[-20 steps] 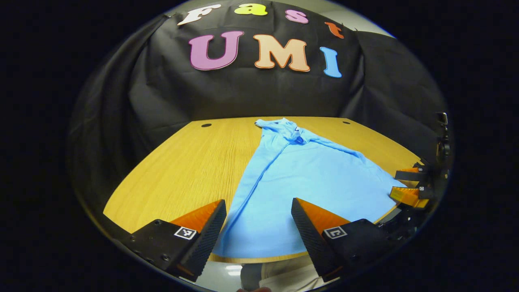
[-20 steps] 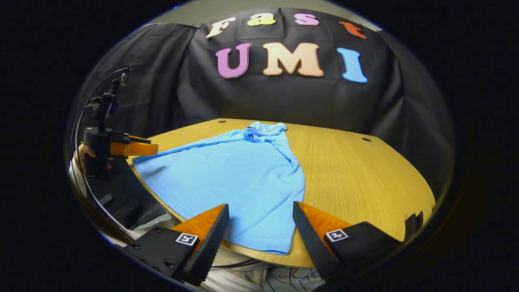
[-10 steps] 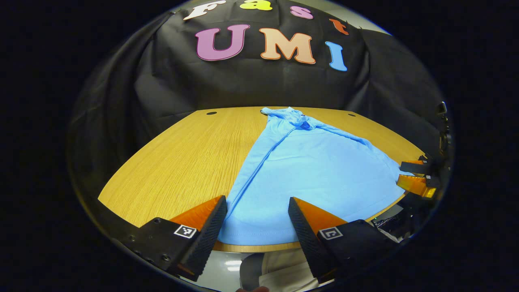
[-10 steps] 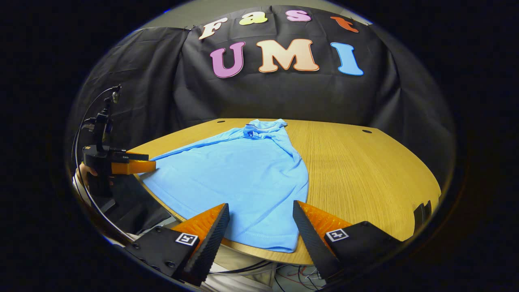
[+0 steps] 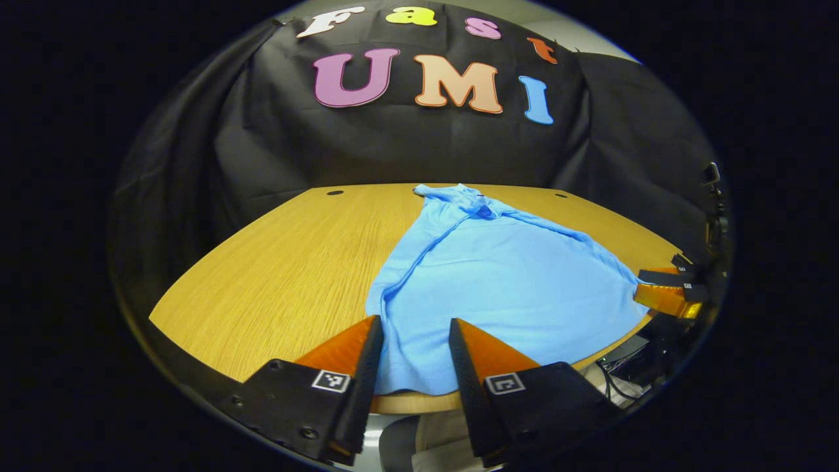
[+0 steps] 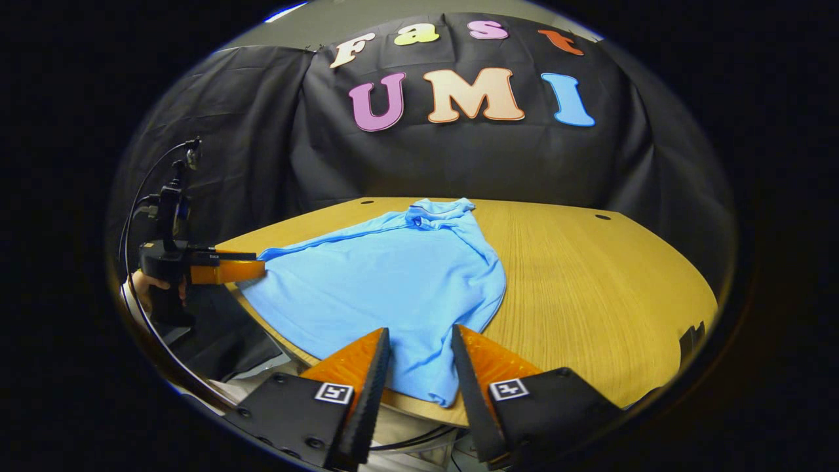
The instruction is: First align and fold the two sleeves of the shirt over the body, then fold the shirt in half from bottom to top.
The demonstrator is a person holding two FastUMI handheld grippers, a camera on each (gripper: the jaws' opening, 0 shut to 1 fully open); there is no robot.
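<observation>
A light blue shirt lies flat on the wooden table, collar at the far side and hem at the near edge. Its sides look folded inward. My left gripper sits at the hem's left corner, its jaws narrowed around the fabric but still apart. In the right gripper view, the shirt reaches the near edge, where my right gripper straddles the hem's right corner, jaws also narrowed with a gap. Each gripper shows in the other's view: the right gripper and the left gripper.
The table's curved front edge runs just under both grippers. A hand holds the left gripper, with a cable rising from it. Bare wood lies right of the shirt, and small holes sit near the back.
Both grippers have moved in onto the hem corners and their jaws have narrowed. The fabric near each corner has bunched slightly inward.
</observation>
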